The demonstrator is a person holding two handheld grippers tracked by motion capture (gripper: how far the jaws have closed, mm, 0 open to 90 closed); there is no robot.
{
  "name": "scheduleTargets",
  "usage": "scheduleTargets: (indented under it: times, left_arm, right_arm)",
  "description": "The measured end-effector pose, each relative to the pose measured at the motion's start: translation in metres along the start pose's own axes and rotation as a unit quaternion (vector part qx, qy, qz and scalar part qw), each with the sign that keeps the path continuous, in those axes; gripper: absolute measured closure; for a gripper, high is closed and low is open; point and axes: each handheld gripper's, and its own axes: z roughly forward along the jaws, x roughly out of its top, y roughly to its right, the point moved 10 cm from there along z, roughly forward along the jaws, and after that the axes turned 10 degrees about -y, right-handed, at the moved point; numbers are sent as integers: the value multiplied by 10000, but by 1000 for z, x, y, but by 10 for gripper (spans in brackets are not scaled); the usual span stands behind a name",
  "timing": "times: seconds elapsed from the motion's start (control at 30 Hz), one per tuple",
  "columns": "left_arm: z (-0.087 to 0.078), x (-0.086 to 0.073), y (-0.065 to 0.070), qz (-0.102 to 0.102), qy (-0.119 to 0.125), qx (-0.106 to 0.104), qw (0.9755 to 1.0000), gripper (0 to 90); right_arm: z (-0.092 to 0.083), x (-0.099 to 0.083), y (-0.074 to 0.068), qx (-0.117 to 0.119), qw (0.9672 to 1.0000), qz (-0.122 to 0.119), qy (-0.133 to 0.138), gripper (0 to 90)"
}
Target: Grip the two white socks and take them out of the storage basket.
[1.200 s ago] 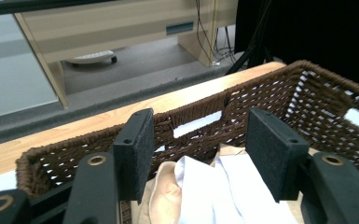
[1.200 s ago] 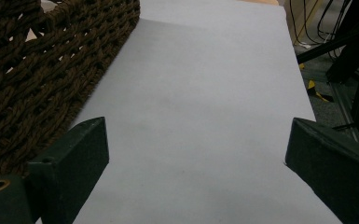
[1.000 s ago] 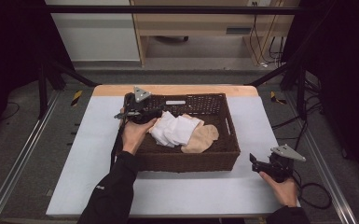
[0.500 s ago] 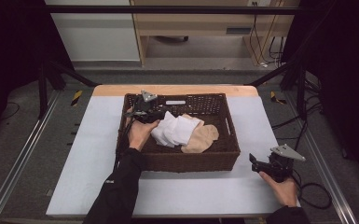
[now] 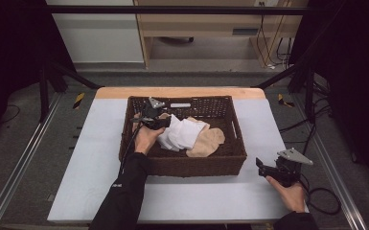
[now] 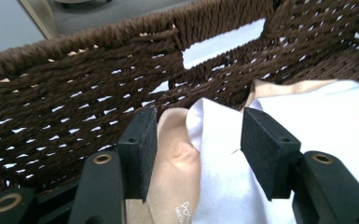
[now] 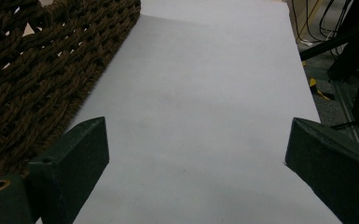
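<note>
The white cloth [image 6: 265, 154], judged soft, light and best pinched at its raised fold, is lying on a beige garment [image 6: 175, 172] in the wicker basket [image 5: 139, 103], straddled untouched by the closing left gripper [image 6: 198, 149], while the right gripper [image 7: 196, 140] is held wide over the worktop [image 7: 205, 70].

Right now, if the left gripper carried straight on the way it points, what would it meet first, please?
Probably the white cloth, lying between the left gripper's open jaws, which have just been closing, with the beige cloth beside it. Beyond them stands the basket's woven wall; the depth is hard to judge.
</note>
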Motion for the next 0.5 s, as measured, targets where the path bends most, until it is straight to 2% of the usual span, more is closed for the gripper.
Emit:
scheduleTargets:
  times: [0.23, 0.33, 0.5]
  left_arm:
    - [10, -11, 2, 153, -334, 2, 9993, 492]
    - [12, -13, 4, 146, -399, -88, 9991, 522]
    - [16, -18, 4, 139, -563, -121, 9982, 537]
  right_arm:
    - [0, 0, 0, -1, 10000, -7, -12, 63]
    - [0, 0, 0, 3, 10000, -9, -8, 63]
    - [0, 0, 0, 10, 10000, -10, -15, 64]
